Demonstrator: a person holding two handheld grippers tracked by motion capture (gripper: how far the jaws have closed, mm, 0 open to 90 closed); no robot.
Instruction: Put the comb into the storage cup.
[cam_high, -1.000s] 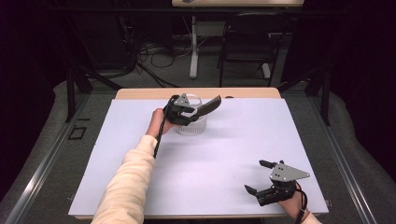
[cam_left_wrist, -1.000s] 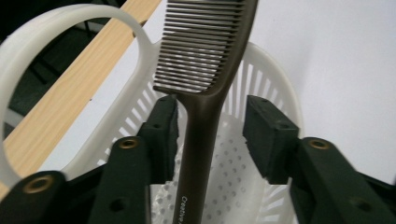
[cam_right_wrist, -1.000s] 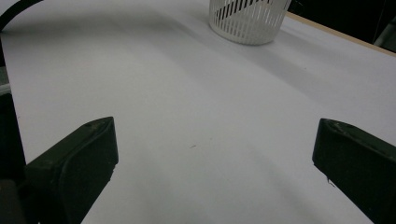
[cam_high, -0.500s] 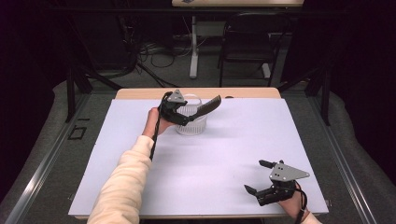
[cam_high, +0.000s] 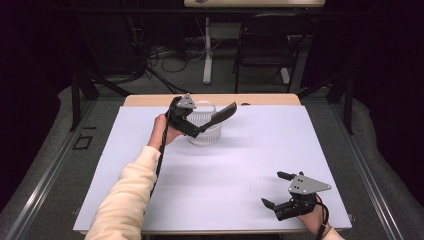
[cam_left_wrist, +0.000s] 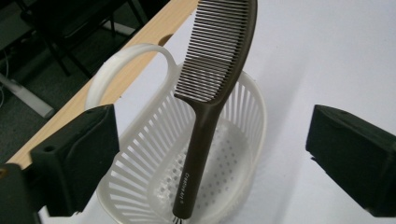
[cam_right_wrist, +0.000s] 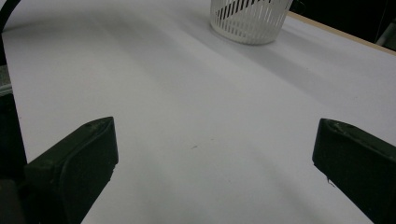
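A dark brown comb (cam_left_wrist: 219, 51) stands tilted in a white slatted basket (cam_left_wrist: 140, 158), its handle end on the basket floor and its teeth leaning out over the rim. In the high view the comb (cam_high: 222, 112) sticks out to the upper right of the basket (cam_high: 206, 137) near the table's far edge. My left gripper (cam_left_wrist: 210, 154) is open; its jaws have just been opening, and the comb handle stands between them with wide gaps on both sides. From above, the left gripper (cam_high: 196, 128) hovers at the basket's left rim. My right gripper (cam_high: 274, 189) rests open near the front right, nothing between its jaws (cam_right_wrist: 215, 158).
A white sheet (cam_high: 240, 165) covers the table, with a wooden strip (cam_high: 150, 100) showing along the far edge. In the right gripper view the basket (cam_right_wrist: 247, 21) stands far off across the bare sheet. Chairs and cables lie on the floor beyond the table.
The left gripper's jaws have spread apart and let go of the comb, which stays leaning in the basket. The left hand has drawn back slightly left and upward. The right gripper has not moved.
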